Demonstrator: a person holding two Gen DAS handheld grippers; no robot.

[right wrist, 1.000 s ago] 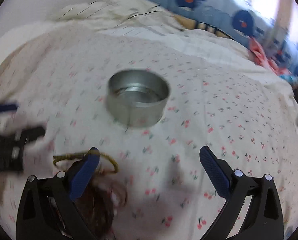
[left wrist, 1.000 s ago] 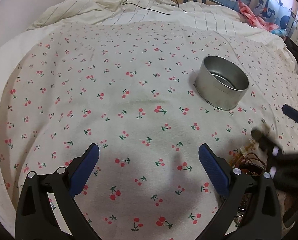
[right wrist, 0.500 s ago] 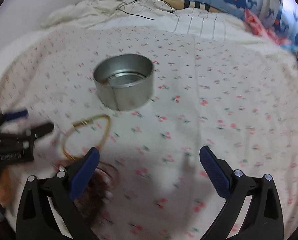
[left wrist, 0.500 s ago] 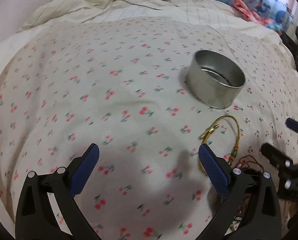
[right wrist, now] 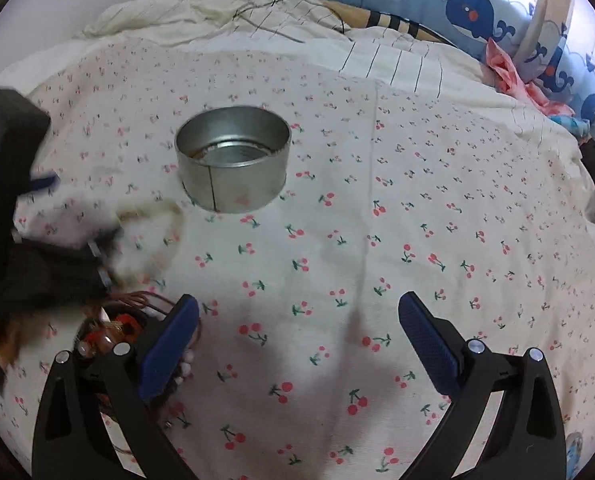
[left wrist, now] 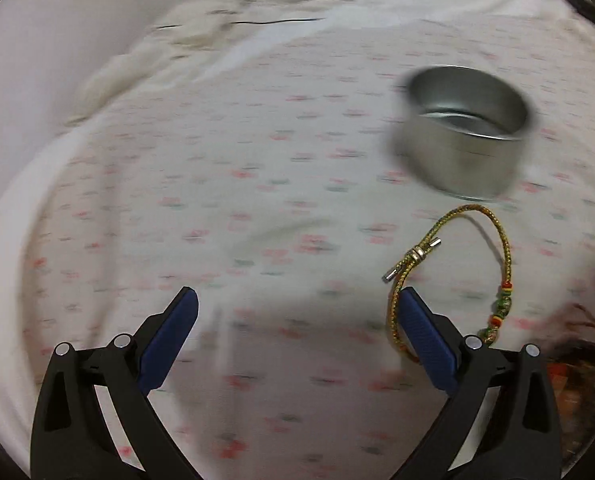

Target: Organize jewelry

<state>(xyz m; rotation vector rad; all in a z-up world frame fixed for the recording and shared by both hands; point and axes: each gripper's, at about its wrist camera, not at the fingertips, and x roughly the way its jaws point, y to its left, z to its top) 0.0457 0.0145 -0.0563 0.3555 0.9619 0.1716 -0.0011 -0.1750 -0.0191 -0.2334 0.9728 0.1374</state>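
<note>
Your left wrist view shows one gold braided bracelet (left wrist: 473, 264) sharply, lying on the cherry-print bedsheet (left wrist: 225, 184) just beside the single round metal tin (left wrist: 463, 156); your right view smears it (right wrist: 153, 216). A dark jewelry tangle (right wrist: 113, 328) sits half hidden behind your right gripper (right wrist: 297, 344). Both it and your left gripper (left wrist: 297, 340) have fingers apart, holding nothing.

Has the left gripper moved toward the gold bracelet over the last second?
Yes. Judged against the metal tin, the left gripper has swung right; its right finger now overlaps the gold bracelet.
</note>
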